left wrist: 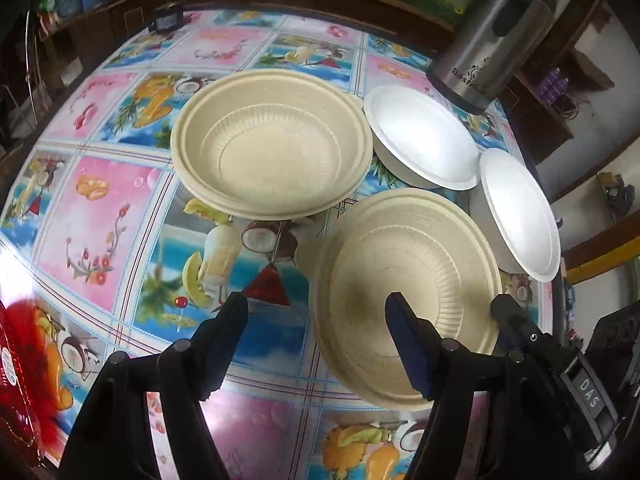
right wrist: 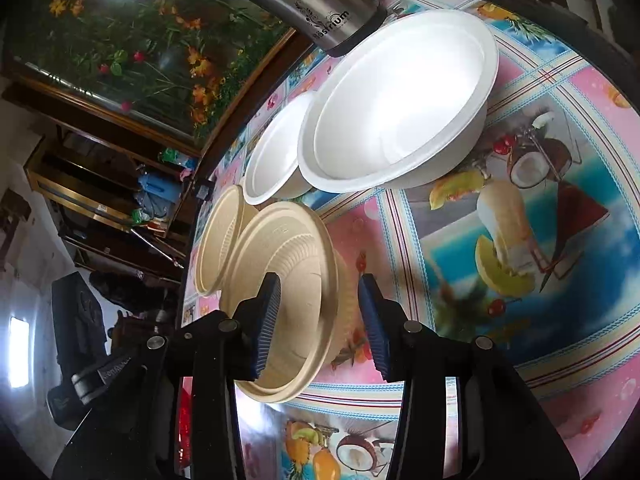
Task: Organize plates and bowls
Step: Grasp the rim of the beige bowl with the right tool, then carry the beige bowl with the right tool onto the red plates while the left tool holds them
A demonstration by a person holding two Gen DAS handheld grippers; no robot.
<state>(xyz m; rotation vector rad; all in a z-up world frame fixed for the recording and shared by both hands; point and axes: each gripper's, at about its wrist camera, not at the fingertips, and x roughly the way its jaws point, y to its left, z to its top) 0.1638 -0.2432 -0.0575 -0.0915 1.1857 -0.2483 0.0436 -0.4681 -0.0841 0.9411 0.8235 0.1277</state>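
Though perhaps stacked — ribbed beige bowl (left wrist: 272, 152)

Tan bowls: 2, one (left wrist: 270, 148) farther back, one (left wrist: 404, 292) nearer
White bowls: 2, one (left wrist: 420, 136) by the flask, one (left wrist: 520, 212) at the table's edge
Steel flask (left wrist: 492, 32): 1
Grippers: 2, the left (left wrist: 316, 316) and the right (right wrist: 320, 320)
Table (left wrist: 108, 216): 1

Four dishes sit upright on the bench: a far tan bowl (left wrist: 272, 146), a near tan bowl (left wrist: 408, 296), and two white bowls (left wrist: 422, 136) (left wrist: 520, 214) just beside them, possibly foam, rims close together.
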